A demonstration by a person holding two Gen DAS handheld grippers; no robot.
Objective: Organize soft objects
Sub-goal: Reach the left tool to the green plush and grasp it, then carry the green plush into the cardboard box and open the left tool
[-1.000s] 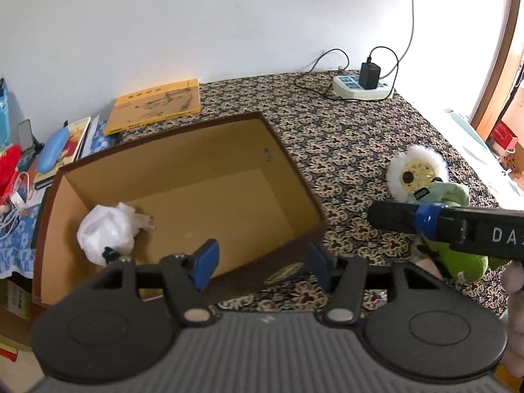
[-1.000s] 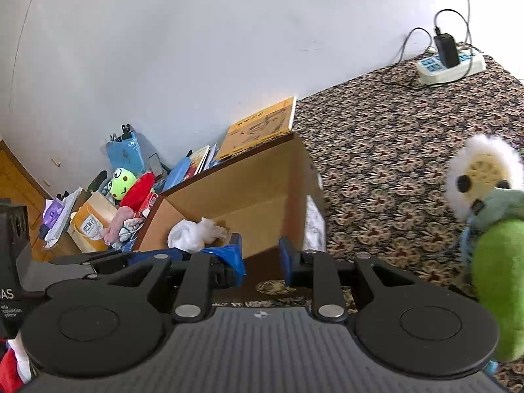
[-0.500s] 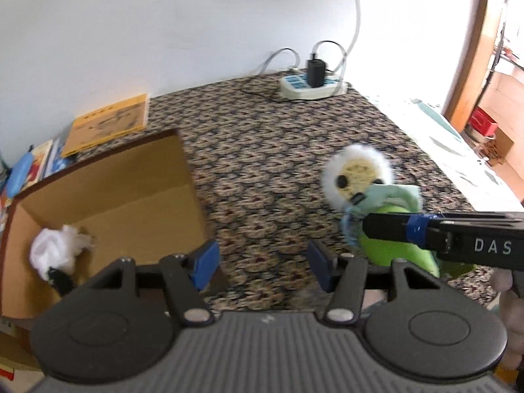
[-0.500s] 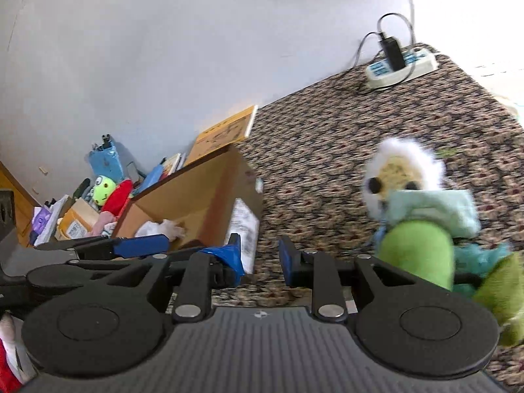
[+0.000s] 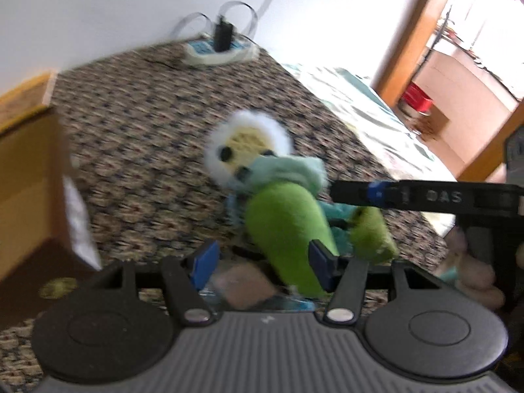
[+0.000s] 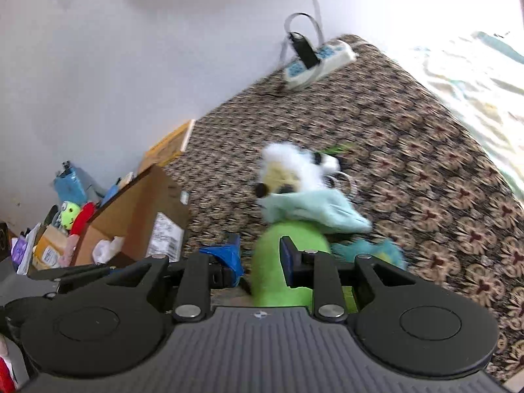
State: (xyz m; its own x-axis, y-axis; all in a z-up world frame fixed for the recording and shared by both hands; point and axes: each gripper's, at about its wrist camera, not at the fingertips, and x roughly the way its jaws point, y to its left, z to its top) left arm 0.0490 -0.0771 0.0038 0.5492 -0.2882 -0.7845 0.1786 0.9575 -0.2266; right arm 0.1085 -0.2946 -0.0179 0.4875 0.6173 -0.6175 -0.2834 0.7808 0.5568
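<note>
The left hand-held gripper (image 5: 262,263) hangs spread above a green plush toy (image 5: 285,216) on patterned cloth (image 5: 147,137).

The patterned bed cover (image 6: 425,150) lies bare between the plush toy (image 6: 288,229) and the power strip (image 6: 319,60) at its far edge; the cardboard box (image 6: 137,209) blocks the left side.

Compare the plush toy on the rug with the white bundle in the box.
The plush toy is green, teal and white; the white bundle is plain white. The toy lies out on the rug; the bundle sits inside the box. The toy looks larger, with a face; the bundle is shapeless. Both look soft.
</note>
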